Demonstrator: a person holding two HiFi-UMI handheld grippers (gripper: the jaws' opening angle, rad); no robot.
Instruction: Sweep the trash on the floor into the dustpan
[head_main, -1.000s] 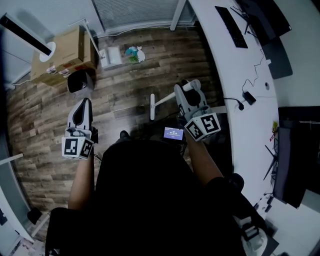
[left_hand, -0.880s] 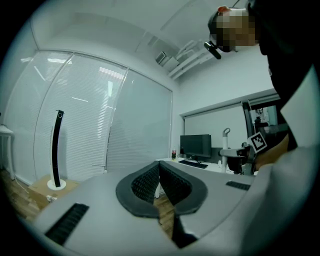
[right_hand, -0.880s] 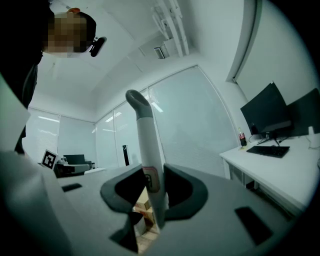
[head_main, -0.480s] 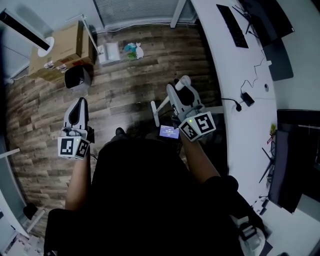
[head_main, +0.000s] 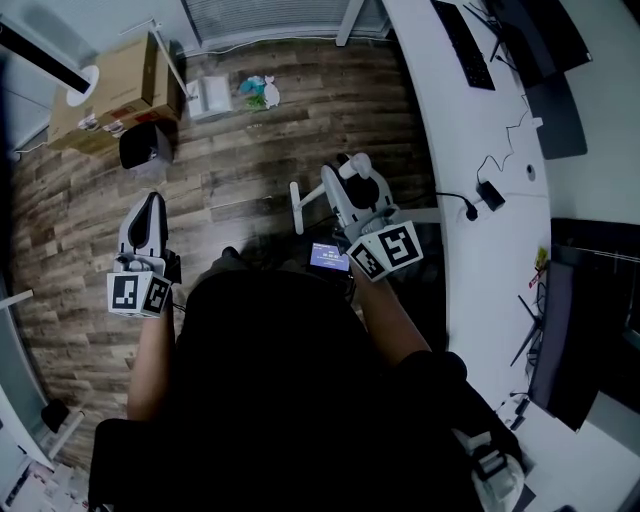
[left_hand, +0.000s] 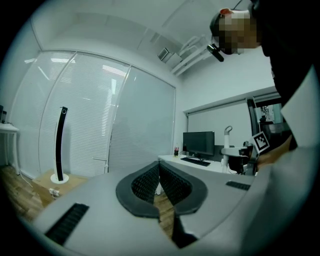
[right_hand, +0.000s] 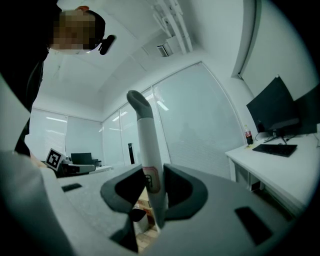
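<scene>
The left gripper (head_main: 150, 205) is held out level over the wooden floor (head_main: 250, 150) with its jaws pressed together on nothing; in the left gripper view (left_hand: 160, 167) the two ribbed pads meet at the tip and only floor boards show below them. The right gripper (head_main: 338, 182) pinches the white pole of the broom (head_main: 297, 207). In the right gripper view (right_hand: 152, 182) the pole (right_hand: 147, 145) stands upright between the pads, its curved grey top rising above the jaws and a small label sitting at the level of the grip. From the head view the pole slants down to the short white broom head, which rests on the boards just left of that gripper. The trash (head_main: 258, 92) is a small heap of teal and white scraps that lies on the floor at the far end of the room, touching or nearly touching the right side of the white dustpan (head_main: 210, 97) and well apart from the broom head. Left of the dustpan stand a cardboard box (head_main: 110, 90) and, just below it, a black bin (head_main: 148, 148). A long white desk (head_main: 480, 150) curves along the right side, with a black keyboard (head_main: 462, 45) on it.
</scene>
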